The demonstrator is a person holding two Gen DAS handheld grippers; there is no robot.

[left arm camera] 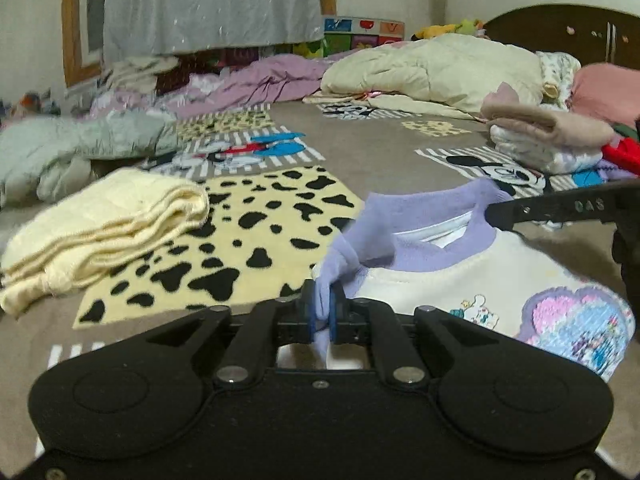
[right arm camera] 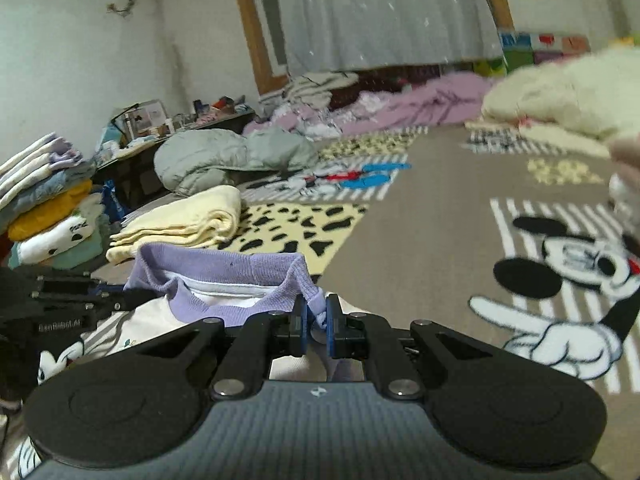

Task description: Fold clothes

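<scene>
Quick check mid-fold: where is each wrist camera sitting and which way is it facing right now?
Left wrist: sits behind the left claw, facing across the bed; the claw pinches the sweatshirt, and the right claw's finger enters from the right.
Right wrist: sits behind the right claw, facing the curtained window; the left claw shows at left.
Shared: sweatshirt, yellow folded blanket, cow-print patch.

Under my claws, a cartoon-mouse blanket (left arm camera: 372,152) covers the bed, carrying a folded cream blanket (left arm camera: 100,232), grey jacket (right arm camera: 224,156) and stacked clothes (left arm camera: 548,140).

A home bedroom, seemingly: quilts (left arm camera: 432,68), curtain (left arm camera: 208,4), headboard (left arm camera: 560,28), clothes piles (right arm camera: 48,208).
</scene>
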